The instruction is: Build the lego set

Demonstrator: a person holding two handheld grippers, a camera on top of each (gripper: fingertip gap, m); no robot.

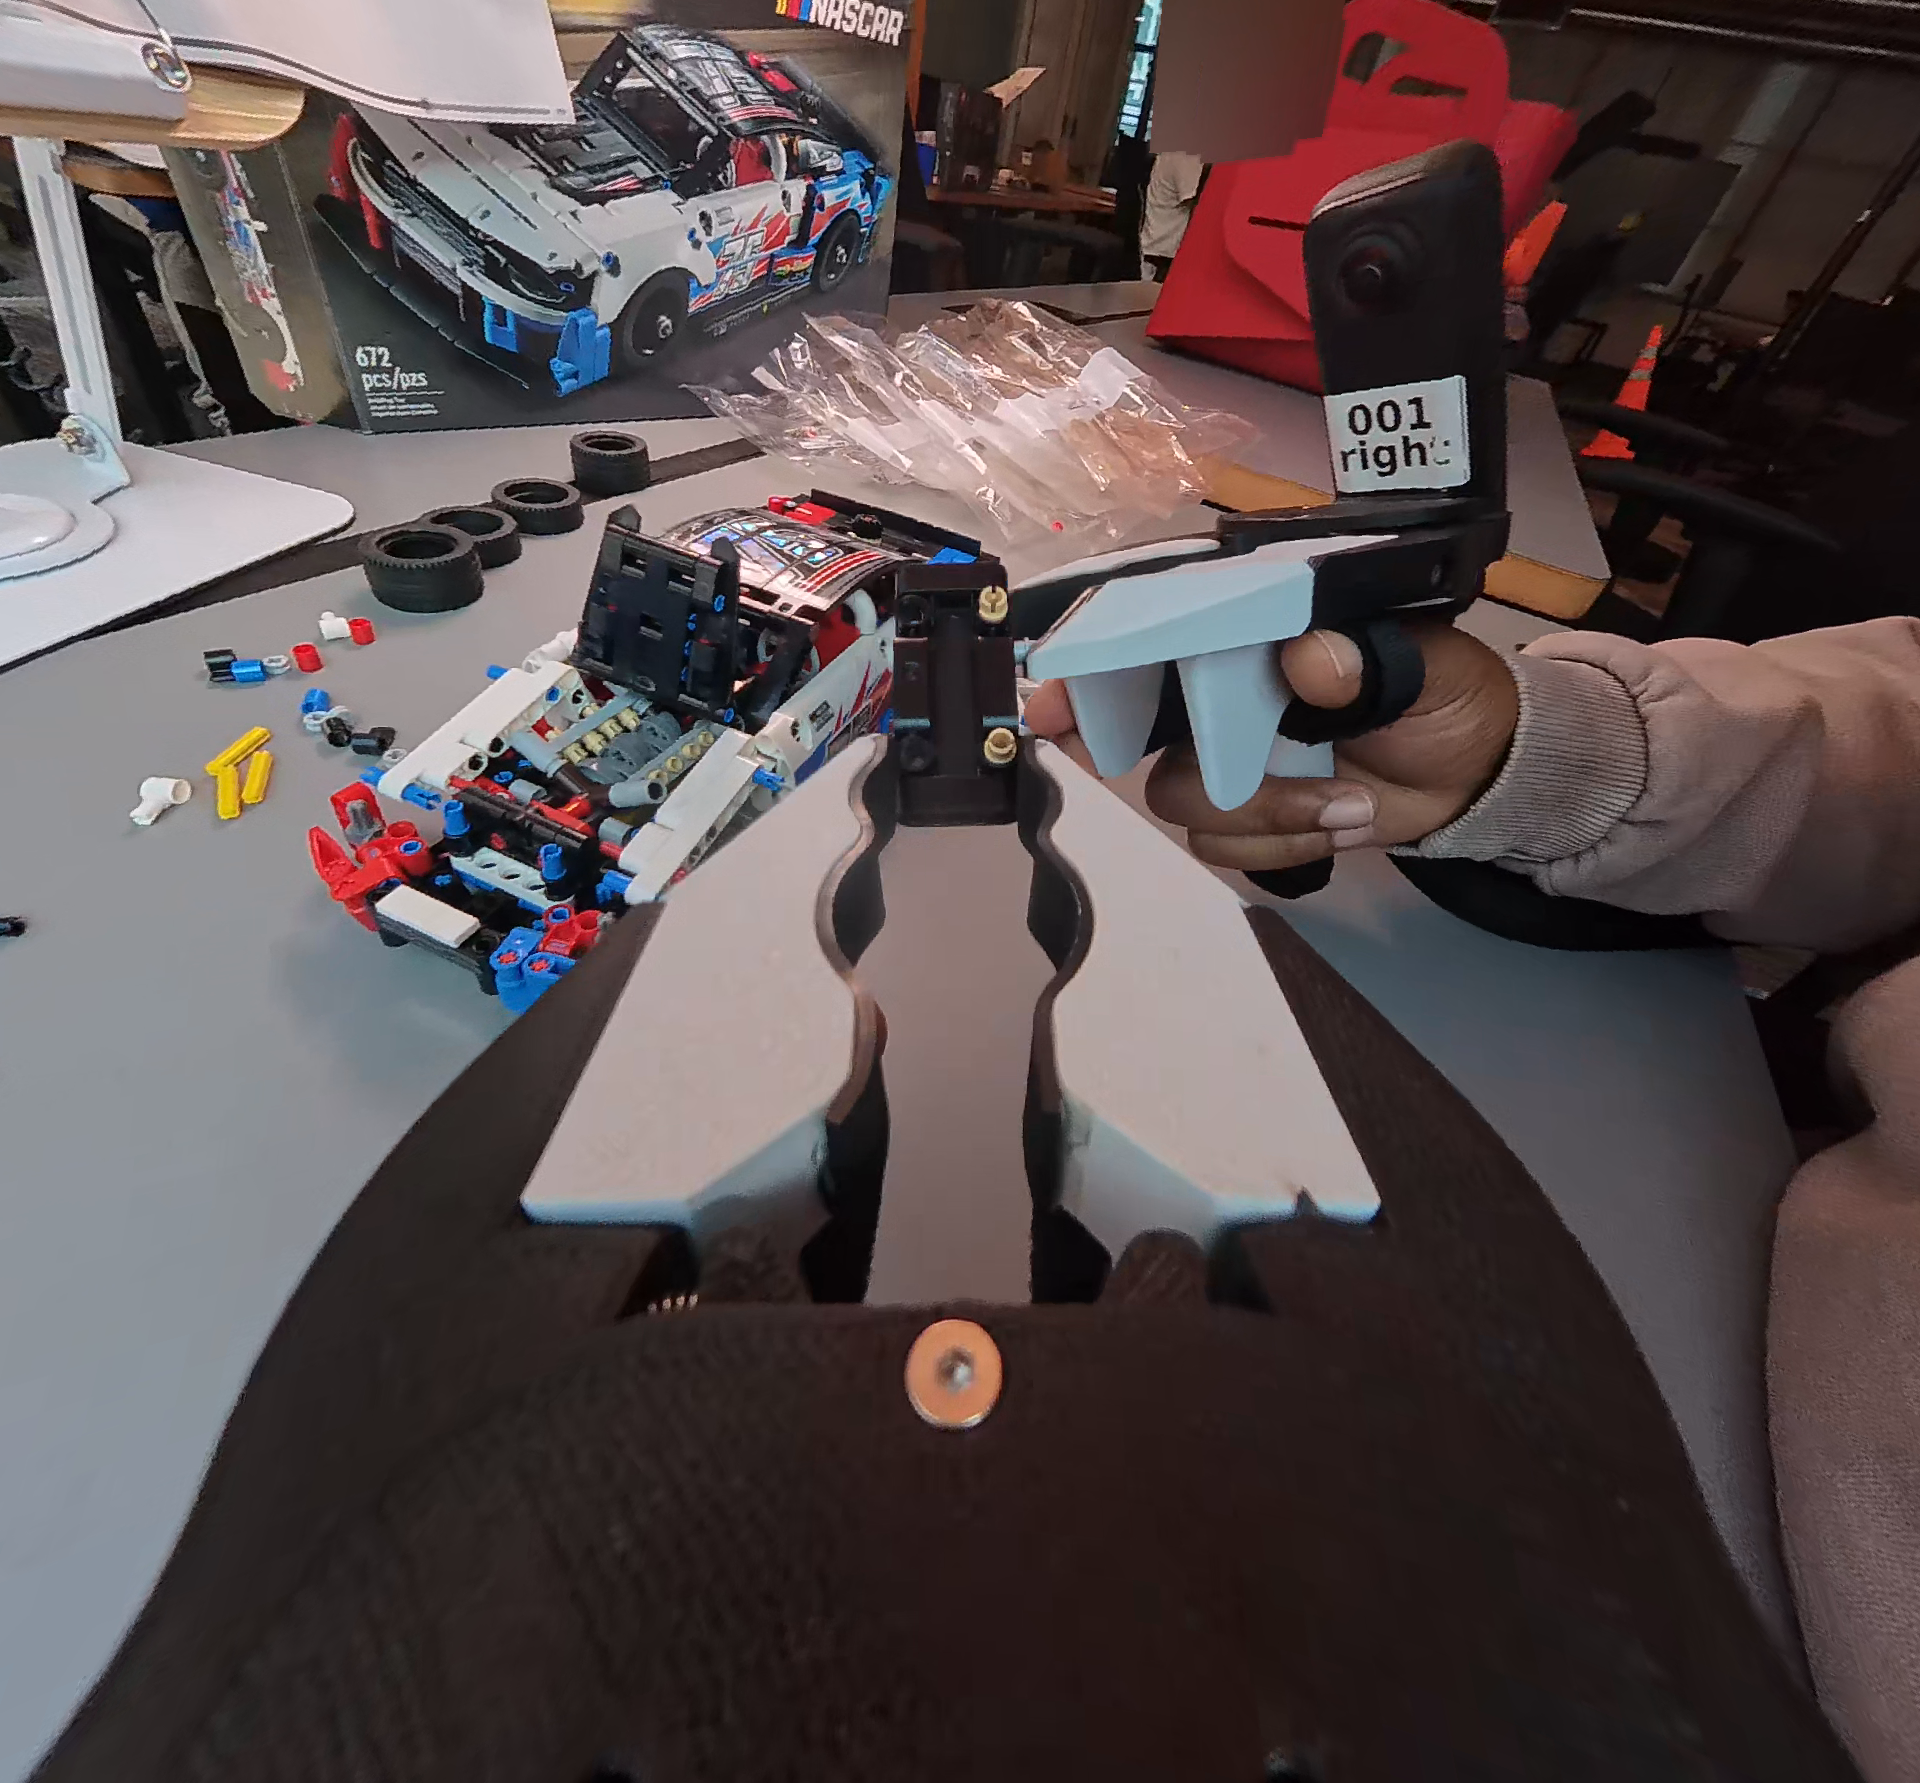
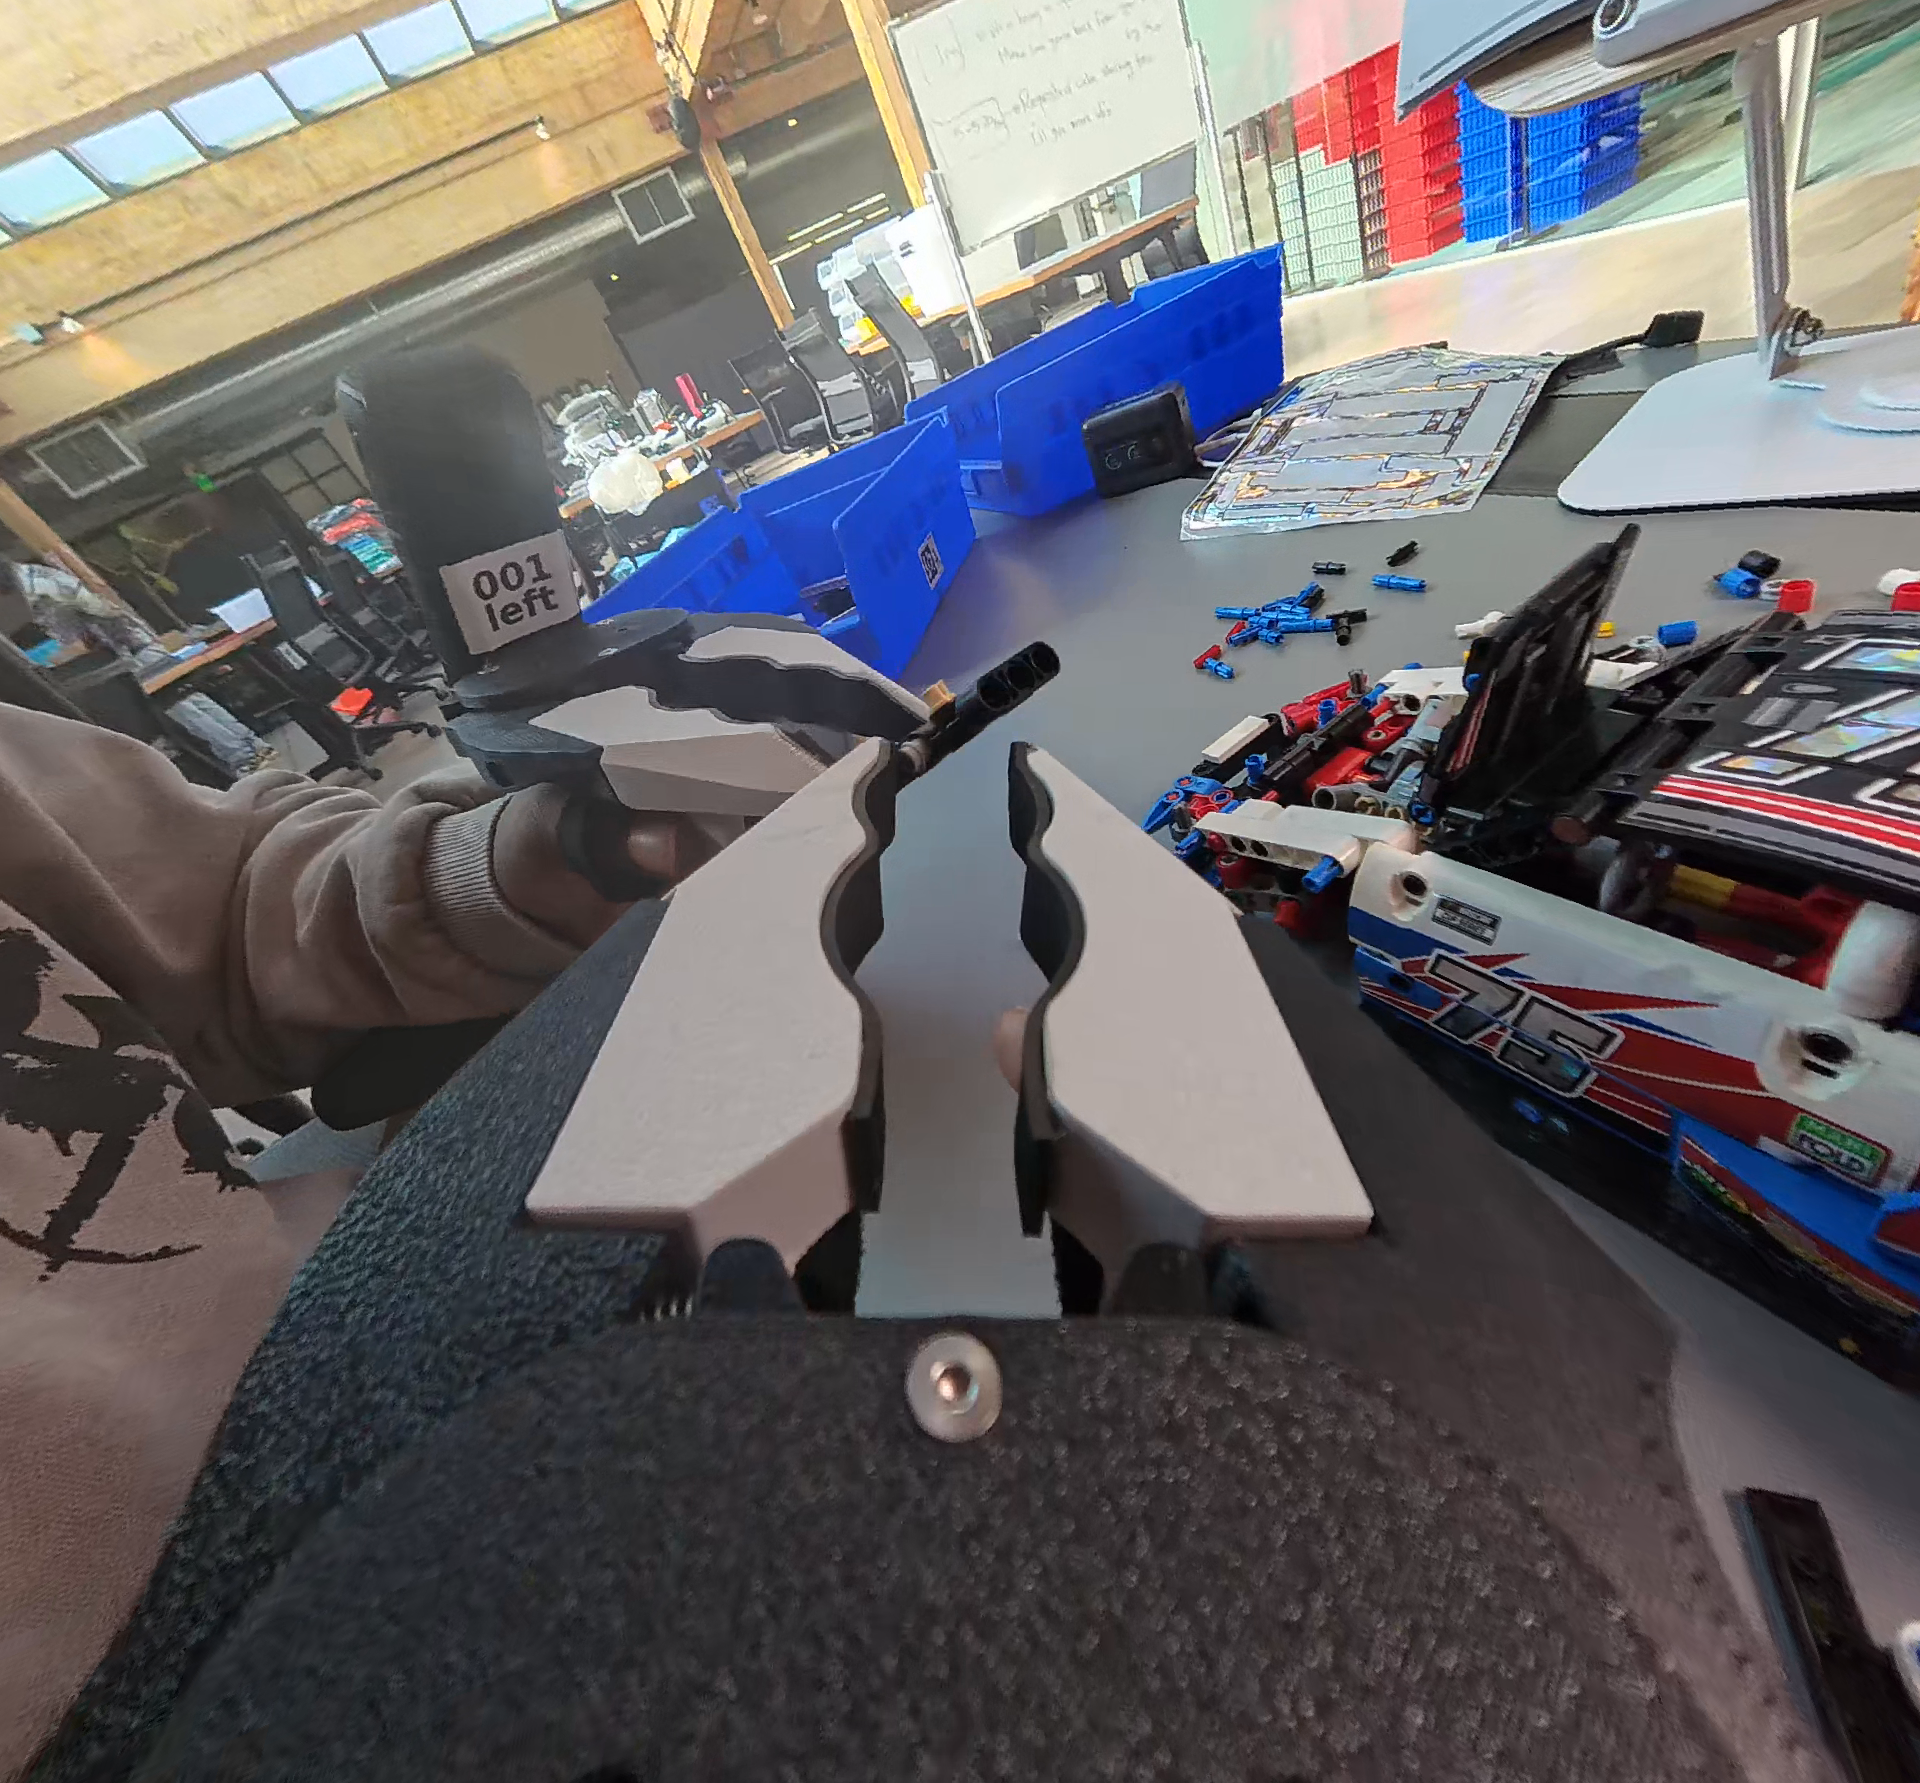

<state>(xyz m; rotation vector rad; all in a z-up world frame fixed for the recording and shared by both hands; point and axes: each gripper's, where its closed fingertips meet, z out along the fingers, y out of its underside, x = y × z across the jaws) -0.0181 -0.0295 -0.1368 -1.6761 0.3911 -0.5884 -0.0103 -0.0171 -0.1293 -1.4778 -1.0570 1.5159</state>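
holding a small black lego assembly [image 1: 954, 694] with tan pins between its fingertips, your left gripper [image 1: 951, 777] is clenched on that piece, above the grey table [image 1: 208, 1162] and just right of the part-built race car [image 1: 665, 725]. your right gripper [image 2: 951, 767] is released, with a clear gap between its jaws and nothing in them; its tips sit right beside the left one (in the left wrist view it comes in from the right, almost touching the black assembly). the car, its black hood panel tilted up, lies on the table beside both tools. four black tyres [image 1: 488, 538] lie in a row behind it, loose small parts [image 1: 270, 705] are scattered to its left, and the set's box [image 1: 582, 206] stands at the back next to clear plastic bags [image 1: 987, 414].
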